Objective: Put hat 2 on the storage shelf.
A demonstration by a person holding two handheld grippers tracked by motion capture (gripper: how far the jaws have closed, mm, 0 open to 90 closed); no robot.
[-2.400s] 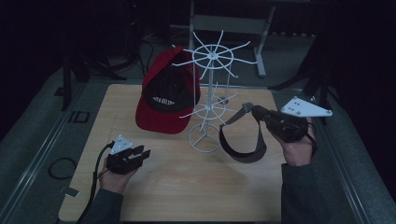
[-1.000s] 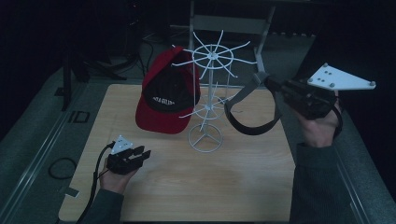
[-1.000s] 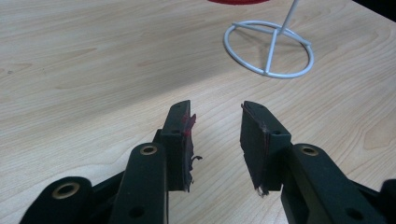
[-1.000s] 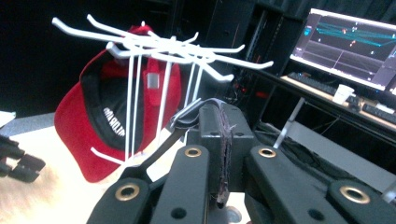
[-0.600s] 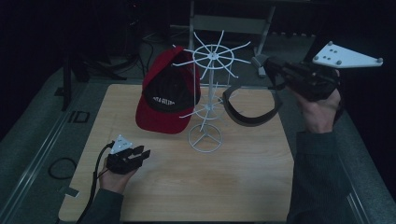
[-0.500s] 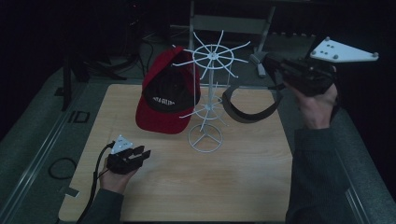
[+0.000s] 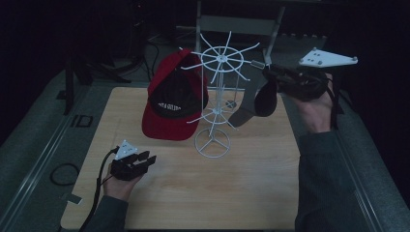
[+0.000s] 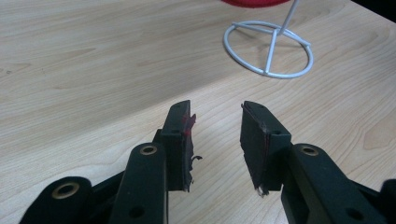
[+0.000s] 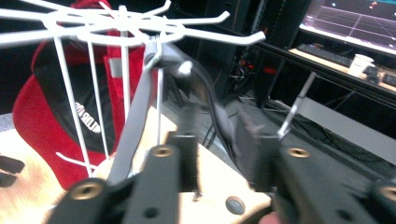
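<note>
Hanging the visor (image 7: 265,99) on a top hook of the rack (image 7: 221,58), far right. Just opening the right gripper (image 7: 266,72), about halfway, with the band between the jaws, seemingly not pinched any more. Holding the left gripper (image 7: 147,159) part open and empty, near left. Next, probably: drawing the right gripper back gently, without pulling the visor off.

Left claw (image 8: 217,140): two black jaws standing apart, nothing between them; worn pads (image 8: 254,140), red marks on one. Beneath: light wood-grain desk (image 8: 93,70). Beyond: white wire ring base (image 8: 268,49) of a stand; red edge (image 8: 252,2) at top.
</note>
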